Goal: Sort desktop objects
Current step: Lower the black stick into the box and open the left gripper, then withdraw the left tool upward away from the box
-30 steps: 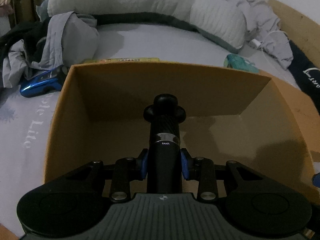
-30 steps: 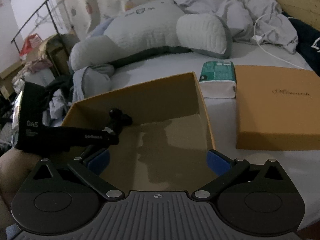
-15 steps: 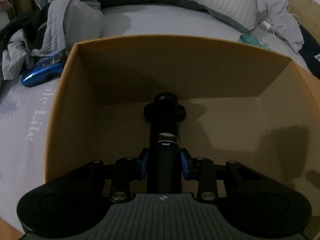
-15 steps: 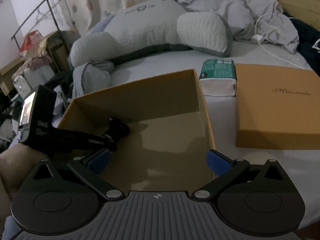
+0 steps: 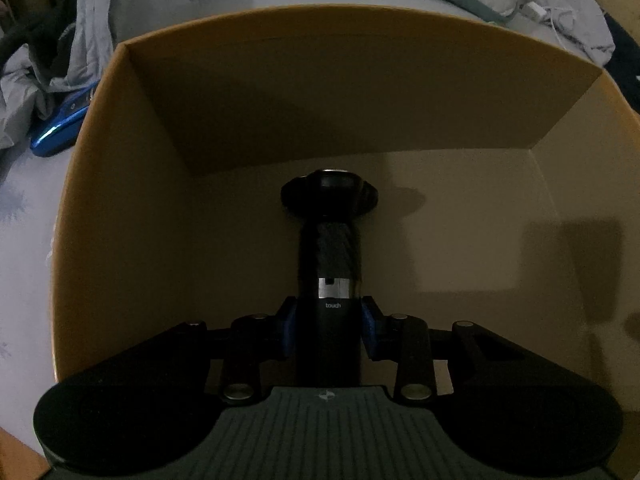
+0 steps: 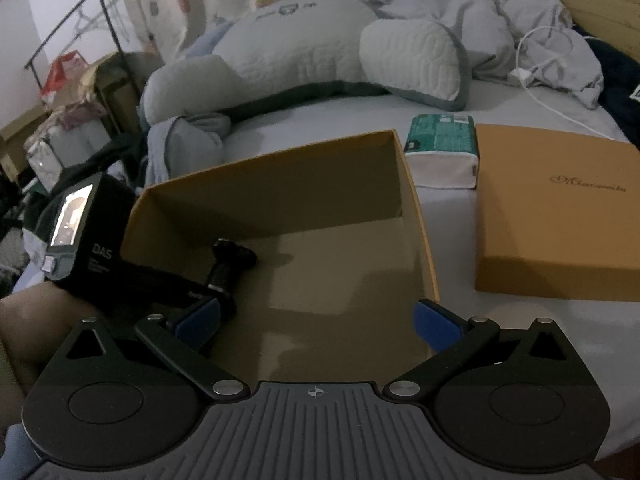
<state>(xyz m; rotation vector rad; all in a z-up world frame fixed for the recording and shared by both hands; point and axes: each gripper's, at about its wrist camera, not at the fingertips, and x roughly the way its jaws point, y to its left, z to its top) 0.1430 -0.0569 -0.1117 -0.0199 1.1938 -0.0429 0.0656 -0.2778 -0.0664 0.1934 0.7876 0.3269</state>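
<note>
**Black tool lowered into the open box**

Left gripper clamped on a black tool, jaws pinching its shaft from both sides just below the silver band marked "touch". Held lengthwise along the fingers, knobbed head pointing forward and down into the open box, probably so the head can go to the floor first and the shaft be laid flat on release. Head low inside, near the back-left corner; whether touching the floor, cannot tell. From the right view, tool seen slanting in over the box's left side, with the left device's lit screen above that wall.

Right gripper hanging over the near edge of the box, jaws spread wide, nothing between them; seemingly kept free and out of the way, ready for the next item. Tool well to the left of those jaws.

Box on the bed, lid lying flat beside it to the right, so the opening stays clear. Tissue pack just behind, touching the lid's corner. Blue object outside the left wall, among clothes. Judged: placing step nearly done, release still to come
</note>
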